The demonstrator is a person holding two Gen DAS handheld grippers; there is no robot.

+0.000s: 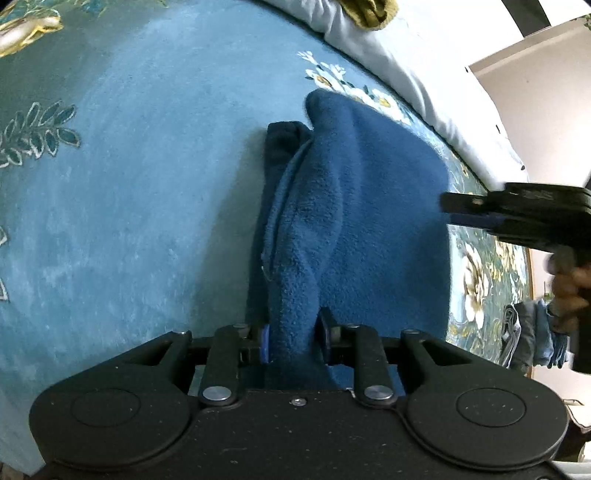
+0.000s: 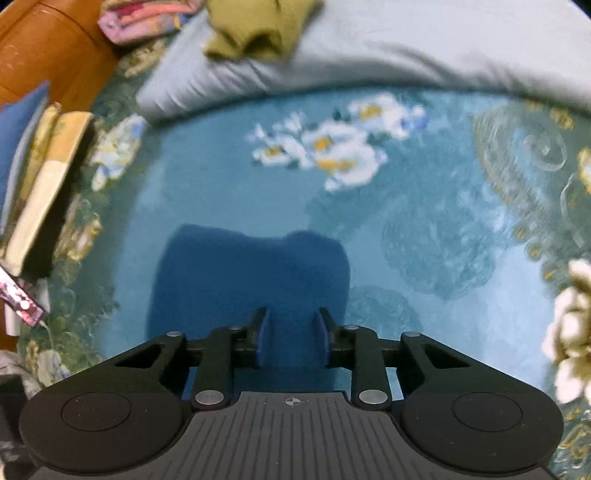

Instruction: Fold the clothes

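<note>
My left gripper (image 1: pixel 293 338) points steeply down, jaws pinched on a fold of blue fleece (image 1: pixel 354 206). My right gripper (image 2: pixel 293 338) angles down, jaws nearly closed over it.

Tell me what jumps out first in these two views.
A dark blue fleece lies bunched mid-frame on the teal floral rug, a fold of it pinched in the left gripper. The right gripper stands over its other edge, and an olive garment sits on the pale bedding behind.
</note>
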